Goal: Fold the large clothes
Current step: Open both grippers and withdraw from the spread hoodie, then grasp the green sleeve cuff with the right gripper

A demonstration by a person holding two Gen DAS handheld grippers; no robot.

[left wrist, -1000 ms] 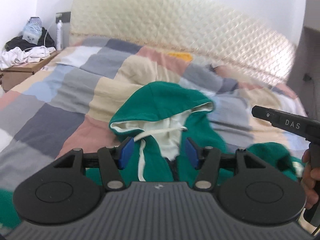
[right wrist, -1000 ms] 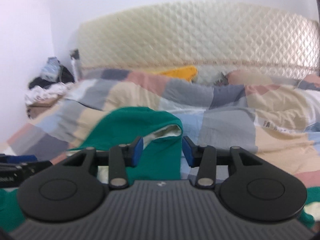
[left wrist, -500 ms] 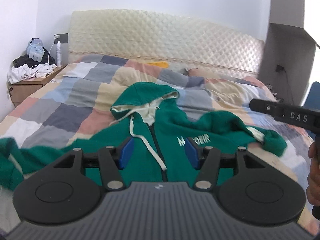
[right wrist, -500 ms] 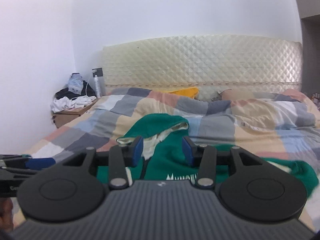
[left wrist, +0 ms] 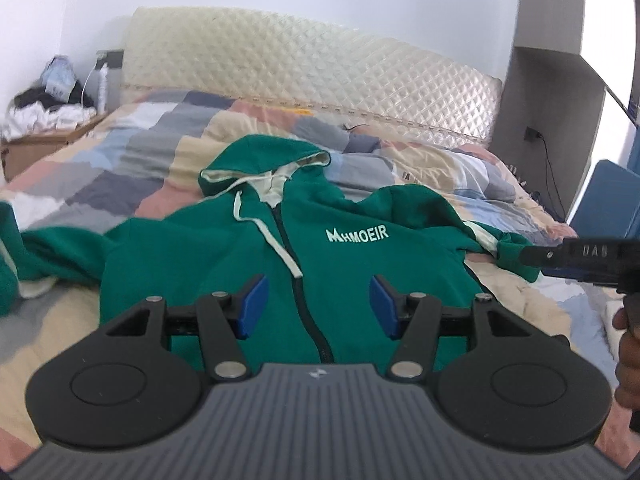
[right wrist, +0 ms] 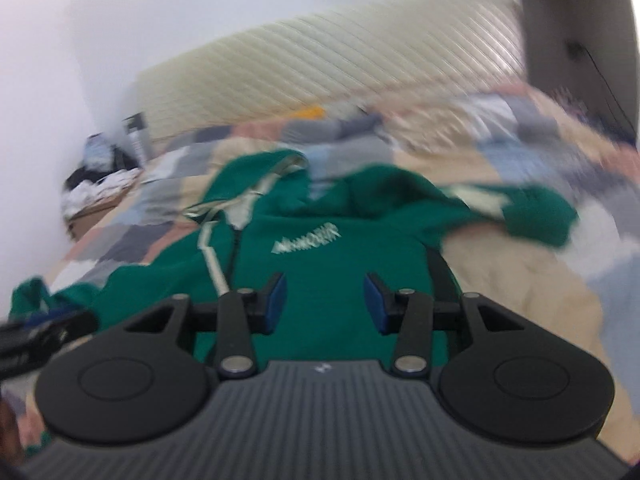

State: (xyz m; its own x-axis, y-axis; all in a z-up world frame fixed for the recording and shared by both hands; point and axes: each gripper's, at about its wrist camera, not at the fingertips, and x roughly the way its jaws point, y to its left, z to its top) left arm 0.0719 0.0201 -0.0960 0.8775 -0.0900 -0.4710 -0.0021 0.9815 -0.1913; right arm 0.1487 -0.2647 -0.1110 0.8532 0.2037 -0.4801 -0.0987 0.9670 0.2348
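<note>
Patchwork bedding covers the bed (left wrist: 132,184), where a green hoodie (left wrist: 224,264) lies front-up; the left gripper (left wrist: 316,304) and right gripper (right wrist: 325,300) hover above it, jaws apart and empty.

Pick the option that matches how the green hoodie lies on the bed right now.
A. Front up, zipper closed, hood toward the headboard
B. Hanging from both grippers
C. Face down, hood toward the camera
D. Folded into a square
A: the green hoodie lies spread front up, its zipper closed and its hood toward the headboard.
</note>
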